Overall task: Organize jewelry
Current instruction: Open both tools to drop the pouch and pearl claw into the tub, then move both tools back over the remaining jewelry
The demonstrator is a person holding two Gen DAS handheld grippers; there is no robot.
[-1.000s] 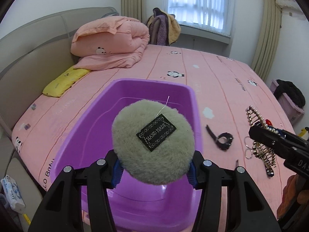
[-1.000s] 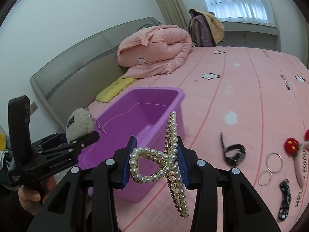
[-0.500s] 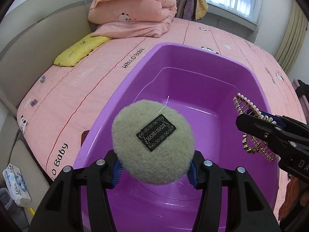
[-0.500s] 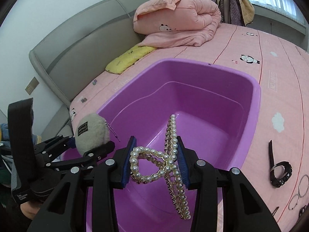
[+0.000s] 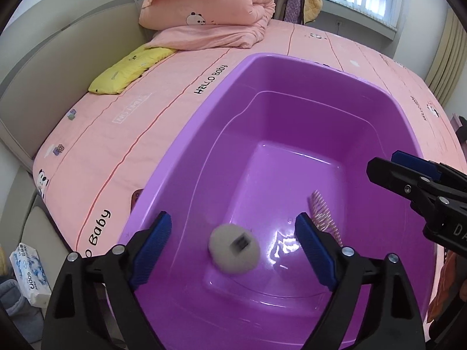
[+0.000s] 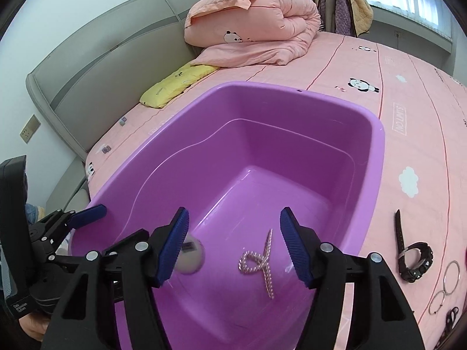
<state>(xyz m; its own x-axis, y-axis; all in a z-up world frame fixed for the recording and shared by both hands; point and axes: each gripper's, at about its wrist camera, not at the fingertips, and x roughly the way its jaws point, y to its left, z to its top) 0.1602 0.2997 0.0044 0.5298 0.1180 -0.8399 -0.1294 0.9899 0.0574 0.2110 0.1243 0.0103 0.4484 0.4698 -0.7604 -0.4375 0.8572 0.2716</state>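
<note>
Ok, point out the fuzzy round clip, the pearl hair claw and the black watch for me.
fuzzy round clip (image 5: 233, 248), left wrist view, its plush face.
pearl hair claw (image 6: 258, 262), right wrist view, the crossing of its pearl loop.
black watch (image 6: 416, 258), right wrist view, its case.

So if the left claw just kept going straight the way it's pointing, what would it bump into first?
Probably the fluffy grey puff, blurred between the open left claw tips inside the purple tub. If it missed, the tub's floor comes next. Depth is hard to judge here.

blur: fuzzy puff (image 5: 234, 248) smeared, label unreadable | hidden: pearl clip (image 5: 322, 218) partly behind left gripper finger | cut off: black item (image 6: 451, 322) at right-wrist frame edge, kind unclear
</note>
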